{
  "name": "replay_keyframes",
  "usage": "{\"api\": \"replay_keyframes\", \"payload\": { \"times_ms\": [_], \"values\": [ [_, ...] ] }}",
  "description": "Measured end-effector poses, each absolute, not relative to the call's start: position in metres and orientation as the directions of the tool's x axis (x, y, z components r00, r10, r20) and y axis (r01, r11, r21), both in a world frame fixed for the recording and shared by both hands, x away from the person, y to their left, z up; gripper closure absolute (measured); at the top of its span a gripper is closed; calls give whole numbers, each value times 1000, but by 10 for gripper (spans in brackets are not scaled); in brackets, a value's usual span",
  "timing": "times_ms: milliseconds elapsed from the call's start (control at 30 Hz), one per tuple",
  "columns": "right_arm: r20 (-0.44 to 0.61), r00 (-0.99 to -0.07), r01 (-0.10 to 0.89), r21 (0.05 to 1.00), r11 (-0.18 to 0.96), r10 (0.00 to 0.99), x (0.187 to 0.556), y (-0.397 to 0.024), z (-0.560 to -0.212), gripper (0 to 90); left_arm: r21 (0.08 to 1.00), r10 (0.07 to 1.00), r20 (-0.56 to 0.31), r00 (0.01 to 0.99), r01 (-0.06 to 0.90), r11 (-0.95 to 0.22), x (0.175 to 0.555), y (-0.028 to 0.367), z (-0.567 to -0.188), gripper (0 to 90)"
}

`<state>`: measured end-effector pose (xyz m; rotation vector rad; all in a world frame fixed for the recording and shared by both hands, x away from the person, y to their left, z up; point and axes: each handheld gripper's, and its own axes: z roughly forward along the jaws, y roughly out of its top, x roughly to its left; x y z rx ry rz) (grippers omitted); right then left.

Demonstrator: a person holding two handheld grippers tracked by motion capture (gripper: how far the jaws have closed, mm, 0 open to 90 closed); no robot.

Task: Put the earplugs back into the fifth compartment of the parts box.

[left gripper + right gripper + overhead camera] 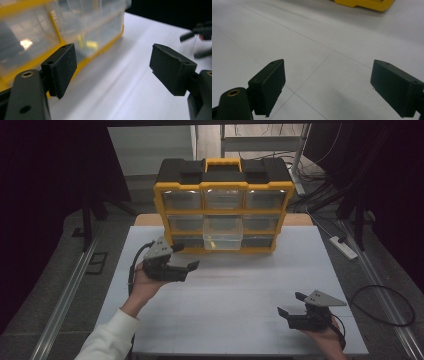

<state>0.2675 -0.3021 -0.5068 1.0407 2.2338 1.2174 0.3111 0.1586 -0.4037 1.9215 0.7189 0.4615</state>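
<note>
Hovering near the yellow drawer cabinet (pixel 223 205), left gripper (pixel 181 258) jaws spread; right gripper (pixel 290 305), near-right over the desk (pixel 240 290), spread too.

Dim, dark-edged high view; the organizer (pixel 62 32) shows blurred with glare, and soft shadows fall on the table (pixel 317 50).

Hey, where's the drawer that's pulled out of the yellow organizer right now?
In the high view, the open drawer juts from the organizer's middle column, low down, at the table's far edge, right of the left gripper.
</note>
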Motion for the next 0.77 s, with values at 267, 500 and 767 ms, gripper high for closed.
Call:
{"api": "replay_keyframes", "payload": {
  "times_ms": [267,500,767],
  "values": [
    [14,-643,427,837,343,765,268,-302,-507,133,872,704,-2,710,346,-346,273,190,-452,201],
    [11,-642,423,839,342,767,268,-302,-507,133,850,730,-57,681,417,-322,254,209,-486,195],
    [10,-642,410,850,332,767,267,-304,-506,133,845,728,-59,683,423,-328,254,208,-494,185]
  ]
}}
